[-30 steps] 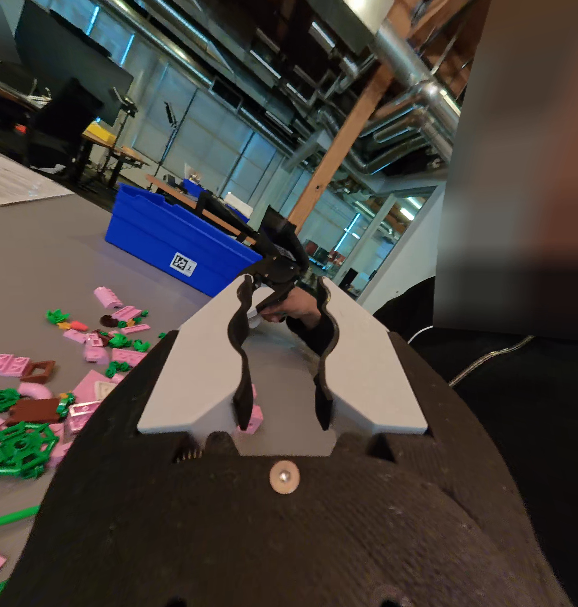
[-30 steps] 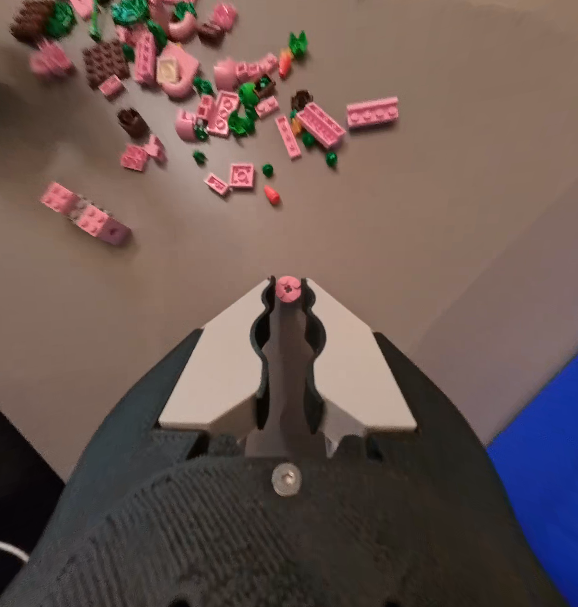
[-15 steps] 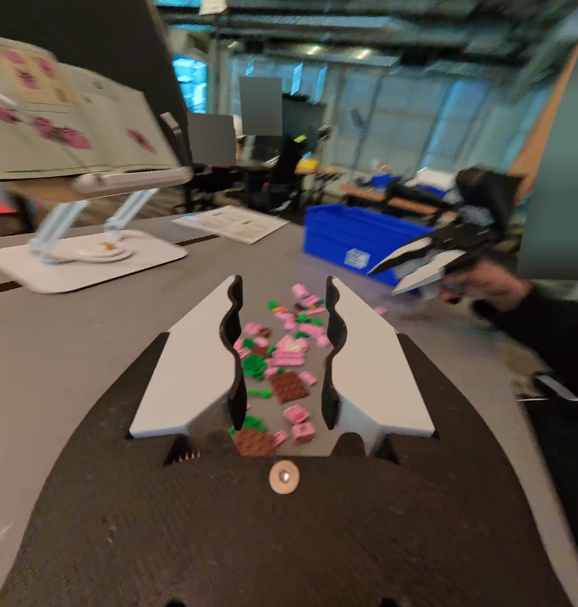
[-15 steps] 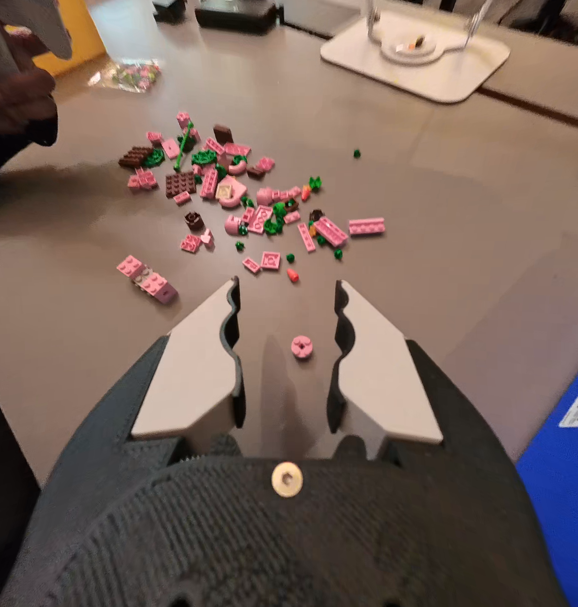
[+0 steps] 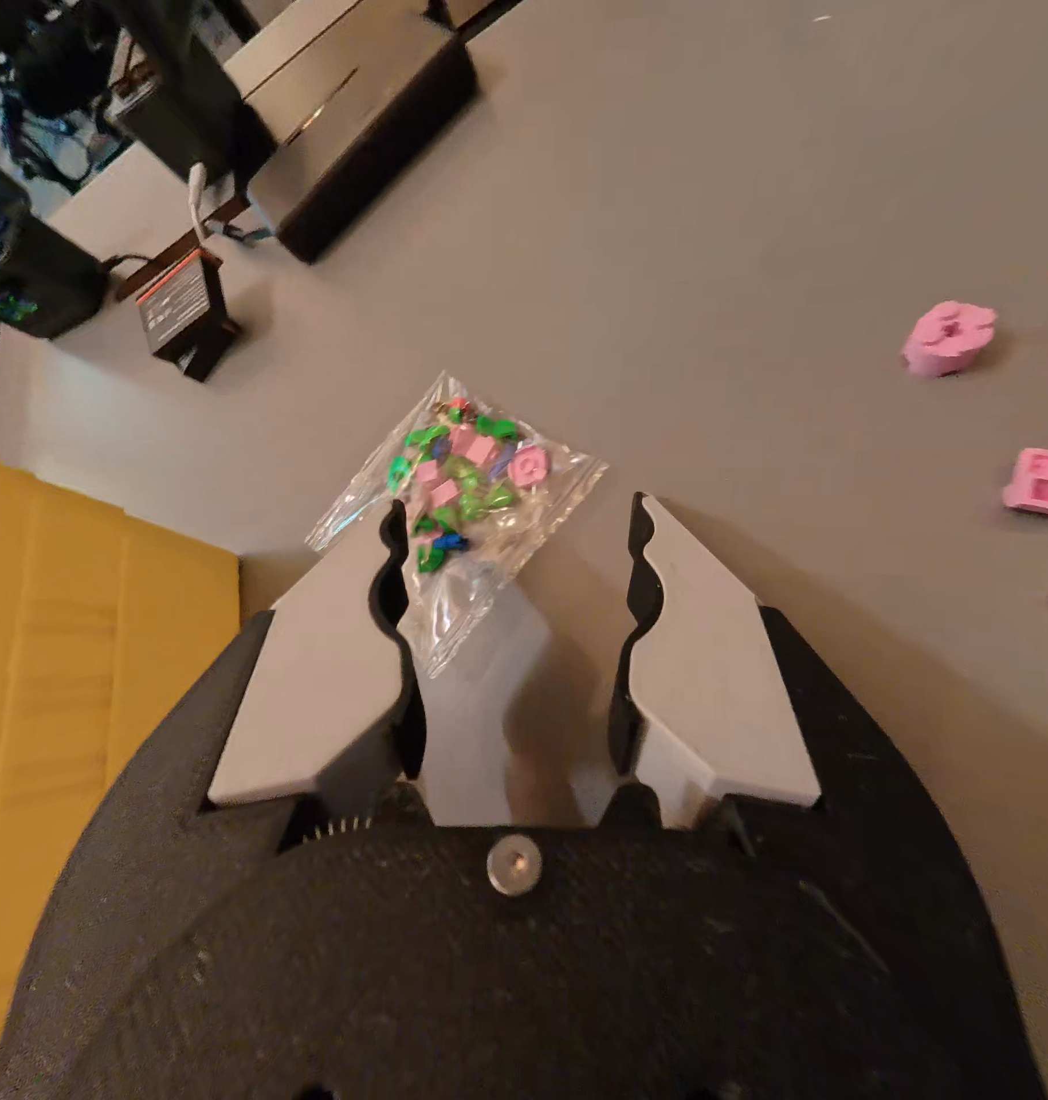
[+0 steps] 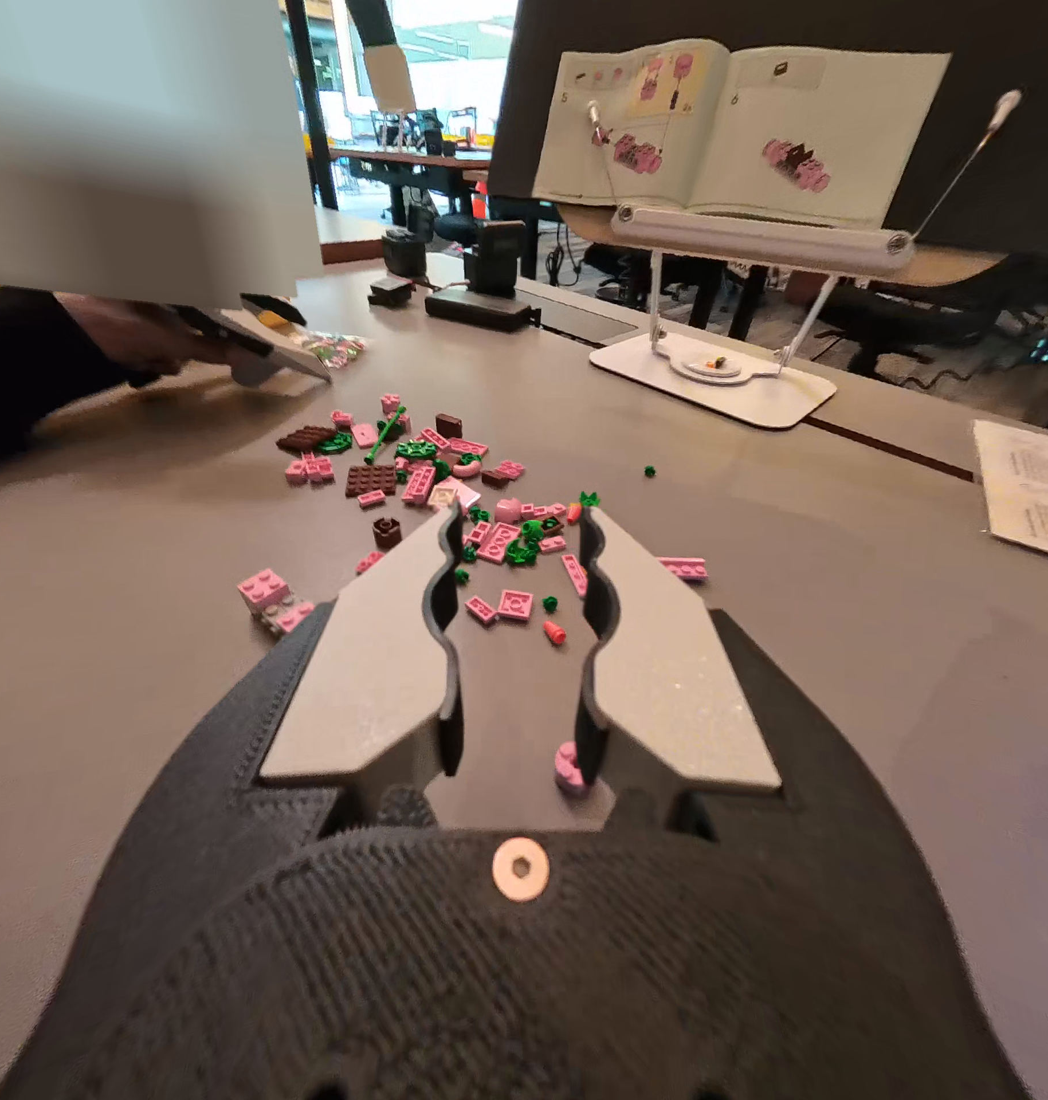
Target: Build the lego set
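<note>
Hovering wide open and empty over clear bag of pieces (image 5: 471, 500), left tool (image 5: 515, 515); right tool (image 6: 518, 518) open, empty

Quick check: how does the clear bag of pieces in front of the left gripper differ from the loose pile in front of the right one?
The clear bag keeps its small pieces packed inside plastic; the loose pile lies scattered bare on the table. The bag shows mostly pink and green bits with a little blue; the pile adds brown plates. The bag lies at the left gripper, whose fingers are open; the pile spreads beyond the open right gripper. Both hold pink and green pieces.
</note>
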Demonstrator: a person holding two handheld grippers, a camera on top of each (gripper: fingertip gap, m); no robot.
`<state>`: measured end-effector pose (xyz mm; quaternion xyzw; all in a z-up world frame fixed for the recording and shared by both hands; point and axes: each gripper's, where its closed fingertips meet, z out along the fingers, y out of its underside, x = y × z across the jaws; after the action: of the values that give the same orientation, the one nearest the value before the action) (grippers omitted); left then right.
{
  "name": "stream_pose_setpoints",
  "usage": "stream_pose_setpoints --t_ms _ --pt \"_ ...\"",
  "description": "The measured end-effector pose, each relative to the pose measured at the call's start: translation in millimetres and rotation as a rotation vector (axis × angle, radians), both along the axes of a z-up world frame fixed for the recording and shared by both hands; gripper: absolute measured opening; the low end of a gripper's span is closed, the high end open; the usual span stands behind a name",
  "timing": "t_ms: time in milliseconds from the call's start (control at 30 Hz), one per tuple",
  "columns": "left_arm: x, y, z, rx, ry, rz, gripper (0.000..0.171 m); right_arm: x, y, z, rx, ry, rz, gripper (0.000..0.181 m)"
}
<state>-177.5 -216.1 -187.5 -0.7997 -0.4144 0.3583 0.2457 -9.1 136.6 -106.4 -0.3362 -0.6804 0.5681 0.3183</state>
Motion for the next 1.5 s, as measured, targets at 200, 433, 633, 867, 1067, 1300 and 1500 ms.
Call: stream_pose_setpoints --t_ms 200,433,633,867,1067,1300,1500 --pt "17 12 -10 0.095 -0.182 -0.059 0.0 0 -7 -10 0.081 -0.011 0.012 0.037" --pt "42 78 80 0.561 -0.055 -0.289 0.0 4 -21 5 0.088 0.066 0.035 0.031" --pt "102 144 151 1.088 -0.184 -0.586 0.0 19 -90 33 0.021 0.117 0.237 0.036" --pt "172 202 180 1.451 -0.488 -0.908 0.0 23 -150 68 0.13 0.282 0.338 0.057" --pt "195 225 170 1.466 -0.577 -1.013 0.0 32 -162 58 0.03 0.202 0.479 0.045" --pt "187 221 165 1.445 -0.4 -1.057 0.001 22 -140 62 -0.08 0.181 0.448 0.0" --pt "188 225 152 1.355 -0.223 -1.085 0.006 9 -121 67 -0.293 0.086 0.413 0.004"
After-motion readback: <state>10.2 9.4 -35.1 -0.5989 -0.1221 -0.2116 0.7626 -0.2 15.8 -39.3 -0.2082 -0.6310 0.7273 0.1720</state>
